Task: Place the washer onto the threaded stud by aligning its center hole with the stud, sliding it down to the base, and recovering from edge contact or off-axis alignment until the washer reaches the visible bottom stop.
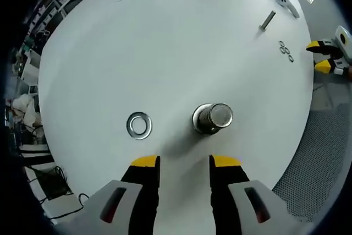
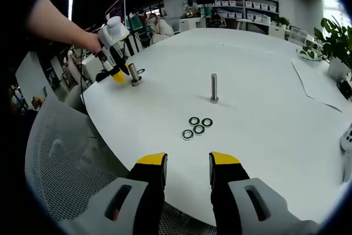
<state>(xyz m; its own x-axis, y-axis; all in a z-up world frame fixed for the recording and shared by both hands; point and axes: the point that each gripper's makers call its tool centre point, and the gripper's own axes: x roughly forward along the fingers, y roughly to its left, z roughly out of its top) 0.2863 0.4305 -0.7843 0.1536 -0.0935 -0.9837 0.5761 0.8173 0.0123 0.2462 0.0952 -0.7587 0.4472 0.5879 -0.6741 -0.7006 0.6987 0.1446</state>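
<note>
**Washer lies flat beside the stud, both grippers empty**

A big white round table fills the room's middle. On it stands a short shiny stud, seen from above in the left gripper view. One washer lies flat on the table just beside the stud, not touching it. The left gripper hangs over the table edge near the stud, with its yellow-tipped jaws spread apart and nothing between them. The stud sits a little past the jaw tips, and the washer is off to the side of it.

Well apart from the stud stands a tall thin bolt, straight up on the table. Near the bolt lie four small washers in a tight bunch, touching one another.

The right gripper hovers at the table edge on the far side from the stud, jaws apart and empty. In its view, a person's hand holds the left gripper close beside the stud. A mesh chair stands by the table, and a green plant sits on the table, far from the stud.
</note>
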